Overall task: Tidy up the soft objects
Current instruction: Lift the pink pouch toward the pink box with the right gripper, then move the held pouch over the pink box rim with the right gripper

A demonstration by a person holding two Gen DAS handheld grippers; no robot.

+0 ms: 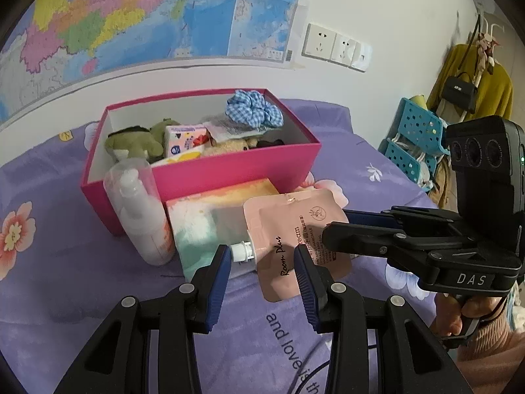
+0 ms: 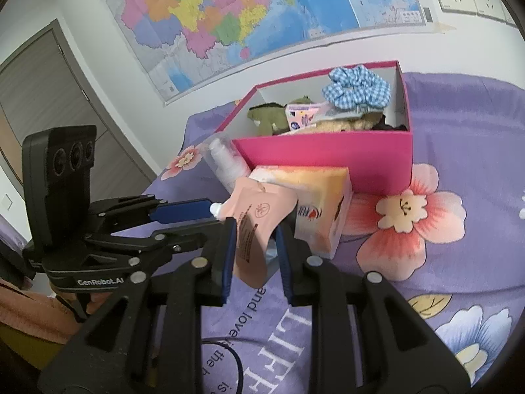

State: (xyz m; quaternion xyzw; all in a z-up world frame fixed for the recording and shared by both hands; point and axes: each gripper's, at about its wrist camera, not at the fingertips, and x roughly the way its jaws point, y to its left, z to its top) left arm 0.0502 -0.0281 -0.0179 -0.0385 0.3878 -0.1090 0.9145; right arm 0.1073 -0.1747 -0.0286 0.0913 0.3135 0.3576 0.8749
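A pink cream pouch [image 1: 295, 229] with a white spout lies tilted over a tissue pack [image 1: 210, 210] in front of the pink box [image 1: 229, 170]. My left gripper [image 1: 262, 259] is open, its fingers on either side of the pouch's spout end. My right gripper [image 2: 256, 233] stands around the pouch's [image 2: 259, 216] other end, its jaws a little apart, and it shows at the right of the left wrist view [image 1: 338, 229]. The box [image 2: 328, 154] holds a blue gingham scrunchie [image 1: 254, 108], green plush toys [image 1: 137, 144] and a small tissue packet [image 1: 187, 141].
A clear-capped white bottle [image 1: 141, 210] stands against the box's front left corner. The purple floral sheet [image 1: 65, 279] covers the bed. A wall with a map and sockets is behind. Blue shelves [image 1: 413, 138] stand at the right.
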